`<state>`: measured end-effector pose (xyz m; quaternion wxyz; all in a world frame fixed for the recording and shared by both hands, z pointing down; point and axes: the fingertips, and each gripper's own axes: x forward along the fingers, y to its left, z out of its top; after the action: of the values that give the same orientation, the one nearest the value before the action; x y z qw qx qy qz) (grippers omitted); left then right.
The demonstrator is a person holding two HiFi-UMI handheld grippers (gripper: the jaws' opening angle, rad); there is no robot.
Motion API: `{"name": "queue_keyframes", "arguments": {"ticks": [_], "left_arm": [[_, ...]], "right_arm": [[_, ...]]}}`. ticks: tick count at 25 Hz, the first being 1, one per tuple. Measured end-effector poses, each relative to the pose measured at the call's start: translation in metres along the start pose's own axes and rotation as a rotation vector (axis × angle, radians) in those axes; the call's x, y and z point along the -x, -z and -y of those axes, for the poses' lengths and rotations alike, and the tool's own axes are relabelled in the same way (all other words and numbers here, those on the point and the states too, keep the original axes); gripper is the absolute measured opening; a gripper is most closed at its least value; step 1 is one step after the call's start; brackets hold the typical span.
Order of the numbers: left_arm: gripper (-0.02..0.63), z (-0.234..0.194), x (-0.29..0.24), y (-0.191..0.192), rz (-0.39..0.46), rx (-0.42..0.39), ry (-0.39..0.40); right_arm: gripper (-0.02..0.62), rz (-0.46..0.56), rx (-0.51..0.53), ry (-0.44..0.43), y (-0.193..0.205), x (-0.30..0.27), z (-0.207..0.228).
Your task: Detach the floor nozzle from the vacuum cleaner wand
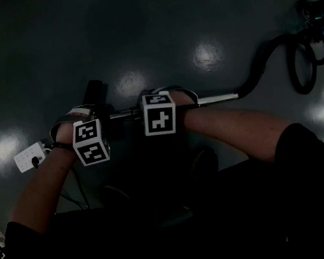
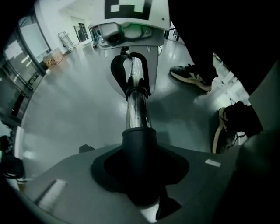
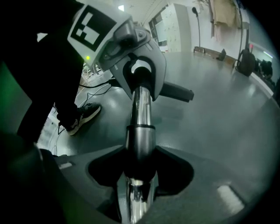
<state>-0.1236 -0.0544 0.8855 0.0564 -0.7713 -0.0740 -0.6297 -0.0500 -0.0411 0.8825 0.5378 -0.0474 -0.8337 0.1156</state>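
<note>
Left gripper (image 2: 140, 186) clamps black collar (image 2: 139, 146), right gripper (image 3: 139, 179) wand (image 3: 141, 111), over glossy floor (image 1: 133, 26).

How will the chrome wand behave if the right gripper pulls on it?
Probably stiff: the wand runs straight from the right gripper to the left gripper on the black collar. Likely slippery, since its polished metal shines. The trailing hose may drag.
</note>
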Motion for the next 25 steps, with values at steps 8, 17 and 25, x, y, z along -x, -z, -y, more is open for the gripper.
{"name": "queue_keyframes", "arguments": {"ticks": [8, 17, 25], "left_arm": [[0.147, 0.034, 0.001, -0.006, 0.044, 0.267, 0.334], [0.146, 0.017, 0.003, -0.008, 0.041, 0.162, 0.139], [0.144, -0.022, 0.007, 0.010, -0.102, -0.092, -0.221]], "right_arm": [[0.190, -0.063, 0.121, 0.065, 0.007, -0.009, -0.011], [0.186, -0.013, 0.071, 0.010, 0.005, -0.002, -0.004], [0.186, 0.050, 0.000, -0.007, -0.004, 0.008, 0.010]]}}
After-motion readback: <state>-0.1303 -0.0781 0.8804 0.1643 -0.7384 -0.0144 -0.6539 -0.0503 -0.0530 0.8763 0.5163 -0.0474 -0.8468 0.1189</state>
